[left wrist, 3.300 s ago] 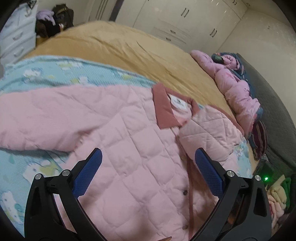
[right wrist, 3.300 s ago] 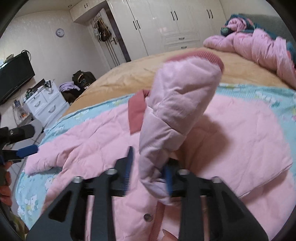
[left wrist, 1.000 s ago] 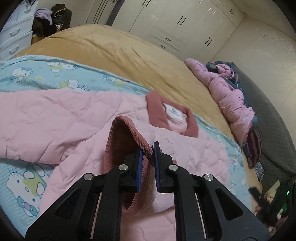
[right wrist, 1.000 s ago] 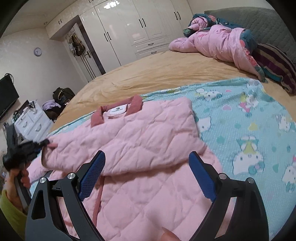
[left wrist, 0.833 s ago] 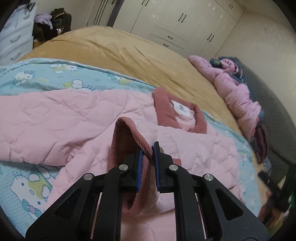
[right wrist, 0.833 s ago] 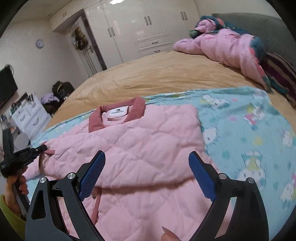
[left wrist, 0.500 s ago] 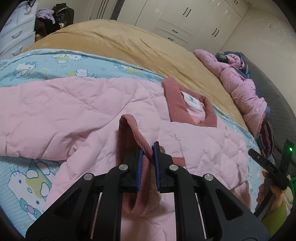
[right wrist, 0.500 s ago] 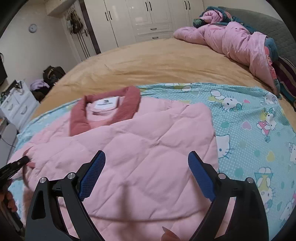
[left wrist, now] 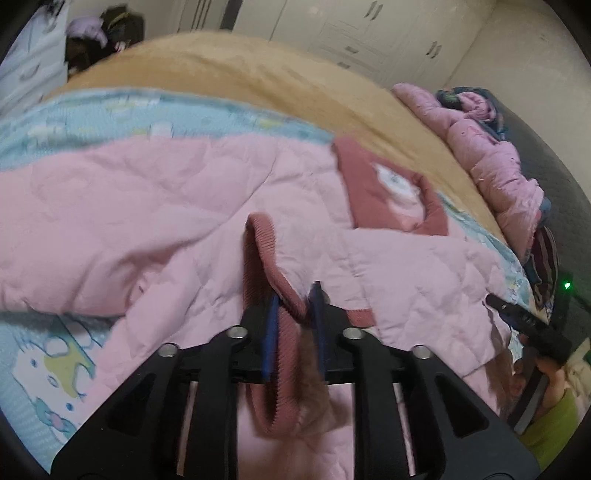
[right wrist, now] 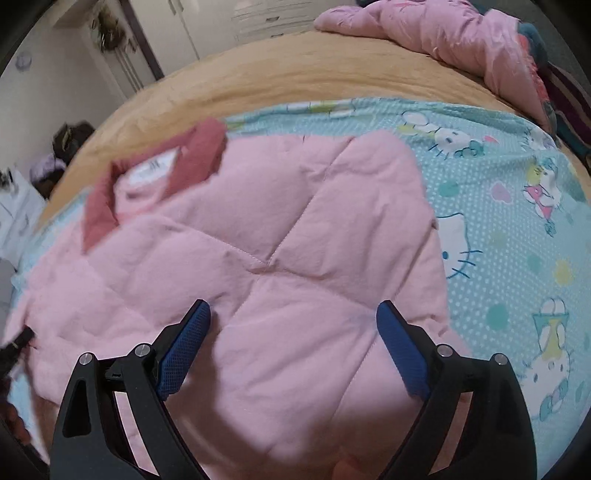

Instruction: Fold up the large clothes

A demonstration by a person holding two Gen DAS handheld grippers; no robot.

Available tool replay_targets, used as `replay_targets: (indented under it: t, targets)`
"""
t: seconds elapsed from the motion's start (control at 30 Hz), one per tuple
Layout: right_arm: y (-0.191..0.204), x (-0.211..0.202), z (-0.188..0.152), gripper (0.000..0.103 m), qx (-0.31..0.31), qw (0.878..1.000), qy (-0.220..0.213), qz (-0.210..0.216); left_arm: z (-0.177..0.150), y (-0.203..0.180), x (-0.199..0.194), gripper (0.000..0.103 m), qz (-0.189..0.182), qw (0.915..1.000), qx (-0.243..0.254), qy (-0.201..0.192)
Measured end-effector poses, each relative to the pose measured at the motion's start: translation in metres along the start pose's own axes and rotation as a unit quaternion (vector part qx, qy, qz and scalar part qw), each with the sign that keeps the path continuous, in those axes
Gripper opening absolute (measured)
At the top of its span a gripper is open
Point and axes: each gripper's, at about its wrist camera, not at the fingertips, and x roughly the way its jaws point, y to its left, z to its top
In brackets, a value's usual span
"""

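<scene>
A pink quilted jacket (right wrist: 280,258) lies spread on a cartoon-print blanket (right wrist: 509,229) over the bed (left wrist: 258,85). Our left tool (left wrist: 293,317) pinches its ribbed cuff (left wrist: 266,258), whose lower loop is blurred. Our right tool (right wrist: 291,350) hovers wide open above the folded sleeve. White wardrobes (left wrist: 369,33) stand behind.
</scene>
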Motion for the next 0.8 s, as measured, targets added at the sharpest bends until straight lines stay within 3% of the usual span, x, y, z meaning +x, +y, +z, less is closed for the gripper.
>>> replay_targets:
  t: [0.03,0.13,0.27,0.53,0.7,0.8]
  targets:
    - [0.0,-0.012,-0.001,0.091,0.007,1.0,-0.014,0.022,0.001,-0.004,-0.009,0.034,0.001,0.9999,0.01,-0.009]
    - [0.01,-0.044,-0.009,0.091,-0.013,0.998,-0.045,0.039,0.005,-0.012,-0.031,0.041,0.011,0.9993,0.02,-0.031]
    - [0.031,-0.07,-0.027,0.091,-0.055,0.995,-0.062,0.053,0.006,-0.03,-0.051,0.06,0.006,0.9977,0.038,-0.055]
    - [0.053,-0.073,-0.045,0.091,-0.117,0.991,-0.054,0.03,-0.022,-0.06,-0.019,0.065,-0.01,0.9974,0.071,0.002]
    - [0.046,-0.049,-0.052,0.091,-0.097,0.995,-0.007,0.024,-0.039,-0.058,0.021,0.066,0.006,0.9955,0.068,0.066]
    - [0.042,-0.027,-0.062,0.091,-0.089,0.996,0.029,0.016,-0.044,-0.053,0.034,0.068,0.007,0.9951,0.066,0.073]
